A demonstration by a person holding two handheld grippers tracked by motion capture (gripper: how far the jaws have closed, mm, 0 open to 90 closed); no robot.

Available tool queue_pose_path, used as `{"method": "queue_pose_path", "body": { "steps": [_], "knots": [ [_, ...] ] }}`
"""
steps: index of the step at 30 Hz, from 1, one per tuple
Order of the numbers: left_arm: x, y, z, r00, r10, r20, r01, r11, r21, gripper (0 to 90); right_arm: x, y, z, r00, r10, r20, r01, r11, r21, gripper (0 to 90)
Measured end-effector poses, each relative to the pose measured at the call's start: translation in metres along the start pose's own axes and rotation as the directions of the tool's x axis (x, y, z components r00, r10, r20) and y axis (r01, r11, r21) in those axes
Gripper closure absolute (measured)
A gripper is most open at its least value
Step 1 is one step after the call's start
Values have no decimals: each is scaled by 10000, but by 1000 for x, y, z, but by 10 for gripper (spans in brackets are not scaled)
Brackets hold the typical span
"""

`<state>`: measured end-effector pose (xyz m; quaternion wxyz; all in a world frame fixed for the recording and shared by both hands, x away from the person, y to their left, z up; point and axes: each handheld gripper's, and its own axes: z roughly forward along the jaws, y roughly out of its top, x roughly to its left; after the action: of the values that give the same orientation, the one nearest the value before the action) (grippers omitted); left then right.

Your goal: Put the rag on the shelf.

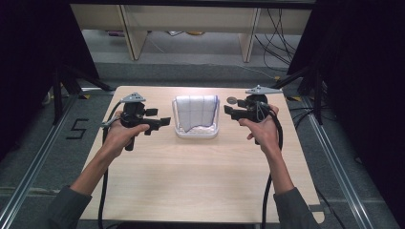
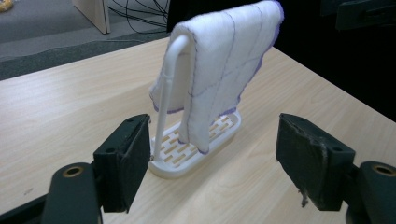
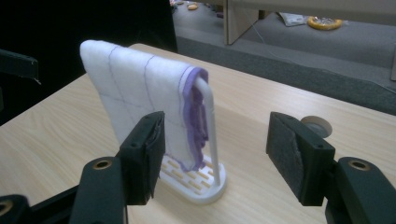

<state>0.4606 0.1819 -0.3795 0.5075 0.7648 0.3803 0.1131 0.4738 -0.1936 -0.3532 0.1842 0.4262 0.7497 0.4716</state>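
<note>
Cloth (image 1: 196,113) drapes over the white rack (image 1: 197,132) at the middle of our surface (image 1: 191,181) in the high view, between our left tool (image 1: 162,122) and right tool (image 1: 228,111); its pattern blurs. In the left gripper view, jaws gape empty before the rack (image 2: 196,154); the cloth (image 2: 224,60) hides its far bar. In the right gripper view, jaws gape empty; the cloth (image 3: 140,98) hides most of the rack (image 3: 201,184).

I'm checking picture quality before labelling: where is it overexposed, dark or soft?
High view: the cloth on its rack glares white, and both sides are black. Left gripper view: cloth sharp, the near pads slightly soft. Right gripper view: dark upper left corner, floor behind blurred.
</note>
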Motion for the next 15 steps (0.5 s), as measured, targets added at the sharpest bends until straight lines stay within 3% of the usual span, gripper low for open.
{"method": "queue_pose_path", "body": {
  "steps": [1,3,5,7,8,10,11,15],
  "knots": [
    [-1,-1,-1,10000,-4,31,4,10000,49,259,2,-2,-1,9998,191,7,-191,9998,-27,385],
    [-2,-5,-2,10000,-1,51,1,10000,-51,259,2,-5,0,10000,-1,-8,1,10000,-62,383],
    [-3,-8,-4,9999,27,105,-27,10000,-74,259,6,-7,-1,9996,252,-103,-252,9997,37,382],
    [-6,-11,-5,9999,-3,109,4,10000,-49,259,7,-9,-2,9999,-113,-10,113,9999,-21,379],
    [-6,-12,-5,9998,45,177,-43,9999,-110,259,10,-10,-2,9999,87,-141,-88,9999,-59,379],
    [-9,-15,-6,9996,28,285,-26,10000,-87,258,10,-11,-3,9998,-159,-85,159,9998,-89,379],
    [-10,-16,-7,9994,56,336,-52,9999,-124,258,13,-13,-3,9998,70,-168,-72,9999,-76,379],
    [-14,-21,-9,9993,62,379,-56,9999,-157,258,17,-18,-4,9994,-70,-335,66,9999,-144,373]
  ]
}}
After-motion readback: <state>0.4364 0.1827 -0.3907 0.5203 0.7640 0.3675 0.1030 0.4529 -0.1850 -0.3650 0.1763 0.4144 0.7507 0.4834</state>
